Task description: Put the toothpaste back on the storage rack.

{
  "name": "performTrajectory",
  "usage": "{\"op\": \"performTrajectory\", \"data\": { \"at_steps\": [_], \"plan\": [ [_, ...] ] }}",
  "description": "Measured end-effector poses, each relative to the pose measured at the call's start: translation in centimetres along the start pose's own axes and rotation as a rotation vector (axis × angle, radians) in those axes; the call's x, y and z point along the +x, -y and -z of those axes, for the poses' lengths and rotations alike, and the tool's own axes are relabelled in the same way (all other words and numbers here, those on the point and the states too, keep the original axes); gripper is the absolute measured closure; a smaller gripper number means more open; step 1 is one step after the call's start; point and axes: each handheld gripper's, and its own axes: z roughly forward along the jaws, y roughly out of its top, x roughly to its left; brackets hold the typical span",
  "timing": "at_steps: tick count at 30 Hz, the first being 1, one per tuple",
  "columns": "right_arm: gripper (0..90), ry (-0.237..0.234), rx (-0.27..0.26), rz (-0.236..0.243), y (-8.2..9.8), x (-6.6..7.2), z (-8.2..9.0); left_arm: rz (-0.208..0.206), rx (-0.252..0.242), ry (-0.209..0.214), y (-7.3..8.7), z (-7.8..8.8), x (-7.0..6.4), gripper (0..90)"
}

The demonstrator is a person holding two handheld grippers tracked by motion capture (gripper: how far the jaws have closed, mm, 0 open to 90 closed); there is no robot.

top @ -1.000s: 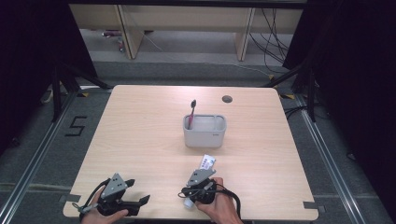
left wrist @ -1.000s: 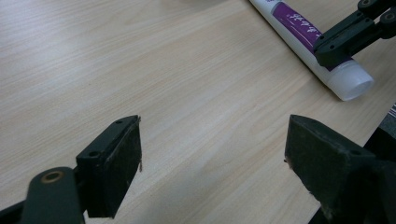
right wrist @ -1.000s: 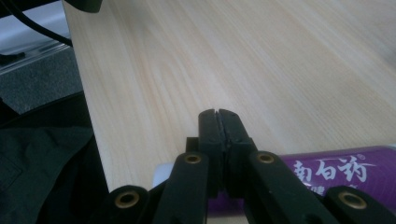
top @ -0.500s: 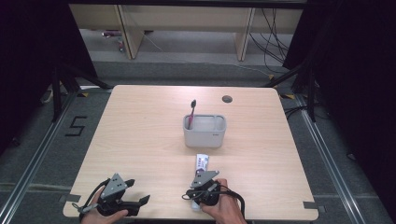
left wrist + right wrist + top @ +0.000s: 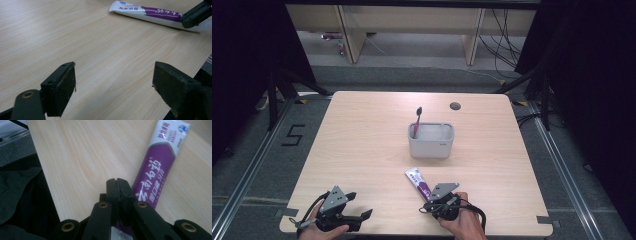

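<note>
A white and purple toothpaste tube (image 5: 420,182) (image 5: 156,167) (image 5: 152,13) lies flat on the wooden table (image 5: 362,145), its flat end pointing away and to the left. My right gripper (image 5: 427,207) (image 5: 116,182) is shut, pad against pad, low over the tube's near end. The tube runs beside and under its jaws; I cannot tell whether they touch it. My left gripper (image 5: 360,205) (image 5: 112,85) rests at the front left corner, open wide with only bare table between its pads. One jaw of the right gripper (image 5: 197,13) shows over the tube in the left gripper view.
A grey rectangular holder (image 5: 431,147) stands mid-table with a pink toothbrush (image 5: 417,120) leaning upright in its left corner. A round cable hole (image 5: 455,106) sits near the far edge. Both hands are close to the table's front edge.
My right hand has shifted a little to the right. The tube's far end has swung from pointing up and right to pointing up and left. The left gripper has stayed put.
</note>
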Motion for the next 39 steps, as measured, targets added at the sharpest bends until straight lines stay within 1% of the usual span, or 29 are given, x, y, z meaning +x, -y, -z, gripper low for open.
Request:
{"op": "performTrajectory", "data": {
  "at_steps": [1,2,3,4,5,6,7,13,14,15,16,18,20,21,22,23,24,25,27,29,30,31,32,33,34,35,36,37,39],
  "plan": [
    [88.6,-0.006,-0.004,-0.004,0.1,-0.1,0.1,0.000,-0.001,0.000,0.0,0.0,0.0,18.2],
    [88.6,0.015,0.004,-0.015,0.2,-0.1,0.3,0.000,-0.001,0.000,0.0,0.0,0.0,18.2],
    [88.6,0.013,0.003,-0.023,0.3,-0.2,0.4,0.001,-0.001,0.000,0.0,0.0,0.0,18.2],
    [88.6,0.013,-0.003,-0.011,0.3,-0.4,0.3,0.003,-0.003,0.000,0.0,0.0,0.0,18.2],
    [88.6,0.023,-0.003,-0.021,0.4,-0.5,0.4,0.003,-0.002,0.000,0.0,0.0,0.0,18.2],
    [88.6,0.021,-0.005,-0.032,0.5,-0.5,0.6,-0.015,0.013,-0.007,0.0,0.0,0.1,18.2],
    [88.6,0.023,-0.002,-0.021,0.6,-0.7,0.8,-0.014,0.012,-0.007,0.0,0.0,0.1,18.2],
    [88.6,0.040,-0.010,-0.030,1.0,-1.4,1.1,-0.014,0.012,-0.008,0.0,0.0,0.1,18.2],
    [88.6,0.030,-0.004,-0.030,1.1,-1.5,1.3,-0.014,0.013,-0.008,0.0,0.0,0.1,18.2],
    [88.6,0.036,-0.001,-0.040,1.1,-1.5,1.5,-0.001,0.002,-0.001,0.0,0.0,0.0,18.2],
    [88.6,0.037,-0.009,-0.046,1.2,-1.5,1.4,0.003,-0.001,0.000,0.0,-0.1,0.0,18.2],
    [88.6,0.040,0.005,-0.055,1.3,-1.5,1.7,0.003,-0.001,0.000,0.0,-0.1,0.0,18.2],
    [88.6,0.036,0.002,-0.032,1.4,-1.8,1.7,-0.023,0.021,-0.007,0.0,0.1,0.2,18.2],
    [88.6,0.059,0.002,-0.062,1.5,-1.7,1.6,-0.001,0.003,-0.001,0.0,0.0,0.0,18.2],
    [88.6,0.076,0.031,-0.095,1.5,-1.6,1.9,0.000,0.002,-0.001,0.0,-0.1,0.0,18.2],
    [88.6,0.048,0.012,-0.062,1.5,-1.8,1.9,0.000,0.002,0.000,0.0,0.0,0.0,18.2],
    [88.6,0.043,0.004,-0.033,1.5,-2.1,1.8,0.000,0.002,-0.001,0.0,0.0,0.0,18.2],
    [88.6,0.053,0.003,-0.053,1.6,-2.0,1.9,-0.002,0.003,-0.003,0.0,0.0,0.1,18.2],
    [88.4,0.040,0.005,-0.049,1.6,-2.0,1.8,0.001,0.003,0.000,0.0,-0.1,0.0,18.2],
    [87.6,0.041,0.016,-0.038,1.5,-2.0,1.9,-0.014,0.021,-0.007,0.0,0.0,0.1,18.2],
    [87.3,0.052,0.010,-0.041,1.4,-1.9,1.9,-0.013,0.019,0.002,0.0,0.0,0.1,18.2],
    [86.8,0.053,-0.002,-0.025,1.3,-1.9,1.9,-0.014,0.018,0.002,0.0,0.0,0.1,18.2],
    [86.1,0.033,0.011,-0.022,1.1,-1.9,2.1,-0.014,0.017,0.003,0.0,0.0,0.1,18.2],
    [85.5,0.044,0.012,-0.025,0.9,-1.7,2.2,-0.002,0.006,-0.001,0.0,-0.1,0.0,18.2],
    [84.6,0.032,0.009,-0.012,0.7,-1.7,2.3,-0.014,0.018,-0.003,0.0,-0.1,0.1,18.2],
    [83.7,0.041,-0.004,-0.016,0.6,-1.7,2.2,-0.013,0.013,0.001,0.1,-0.1,0.1,18.2],
    [82.2,0.044,0.004,-0.023,0.4,-1.5,2.4,-0.008,0.012,0.002,0.1,-0.1,0.1,18.2],
    [80.2,0.040,0.012,-0.007,0.3,-1.7,2.5,-0.016,0.019,-0.003,0.0,-0.1,0.1,18.2],
    [76.0,0.044,0.020,-0.018,0.0,-1.7,2.5,-0.016,0.020,-0.002,0.0,0.0,0.1,18.2]
  ]
}}
